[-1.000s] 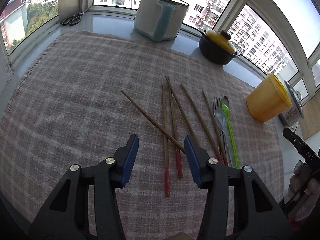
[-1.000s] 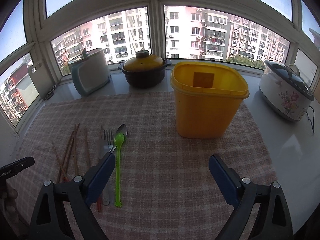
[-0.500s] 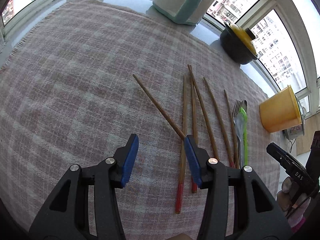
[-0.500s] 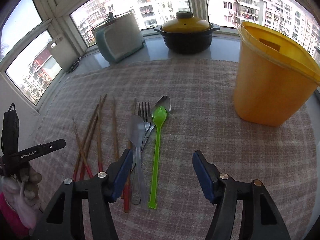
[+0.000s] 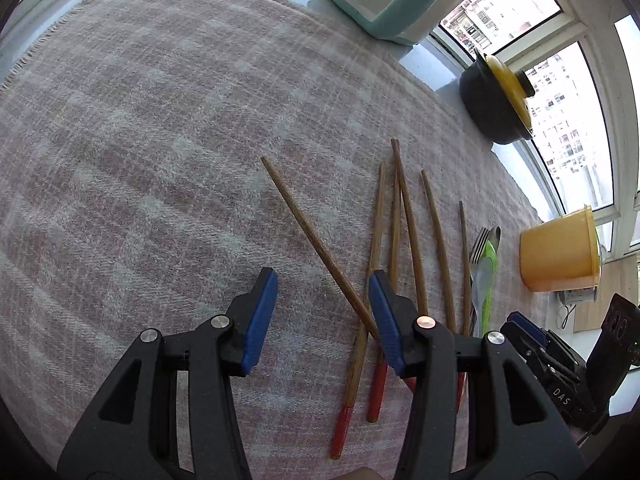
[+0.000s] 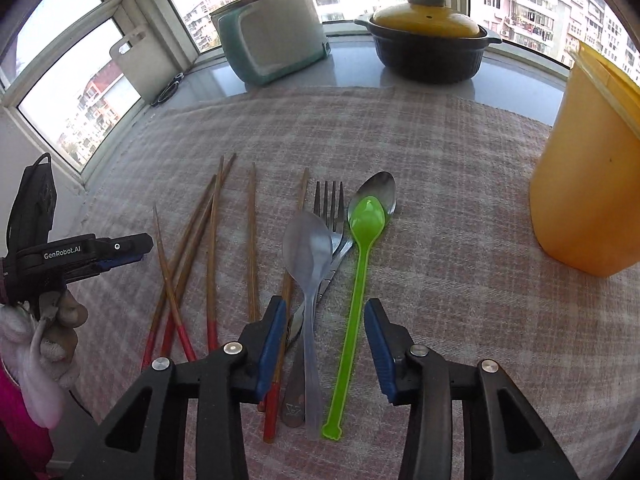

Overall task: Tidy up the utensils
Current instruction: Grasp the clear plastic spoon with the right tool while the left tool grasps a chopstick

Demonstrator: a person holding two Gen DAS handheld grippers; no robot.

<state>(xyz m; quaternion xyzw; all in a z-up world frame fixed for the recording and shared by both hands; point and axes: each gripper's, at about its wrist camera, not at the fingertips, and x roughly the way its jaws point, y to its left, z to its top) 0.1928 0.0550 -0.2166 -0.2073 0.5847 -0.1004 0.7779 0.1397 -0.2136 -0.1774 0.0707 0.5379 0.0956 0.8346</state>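
Several wooden chopsticks [image 5: 408, 216] with red ends lie side by side on the checked cloth [image 5: 160, 140]. One chopstick [image 5: 316, 244] lies slanted across them. My left gripper [image 5: 323, 312] hangs open over the slanted one's near end, touching nothing. In the right wrist view the green plastic spoon [image 6: 356, 292], a clear plastic spoon [image 6: 310, 280], a metal fork [image 6: 330, 208] and a metal spoon [image 6: 384, 188] lie together. My right gripper [image 6: 325, 334] hovers over the two plastic spoons' handles, its jaws closing, pads apart from them.
A yellow plastic container [image 6: 588, 184] stands on the cloth at the right. A black pot with a yellow lid [image 6: 428, 40] and a teal-and-white cooker [image 6: 276, 36] sit on the sill behind. A person's hand [image 6: 60, 320] holds the left gripper at the left edge.
Both grippers have come down and closer to the utensils. The right gripper's jaws have narrowed a lot and now frame the plastic spoons. The left jaws kept their width.
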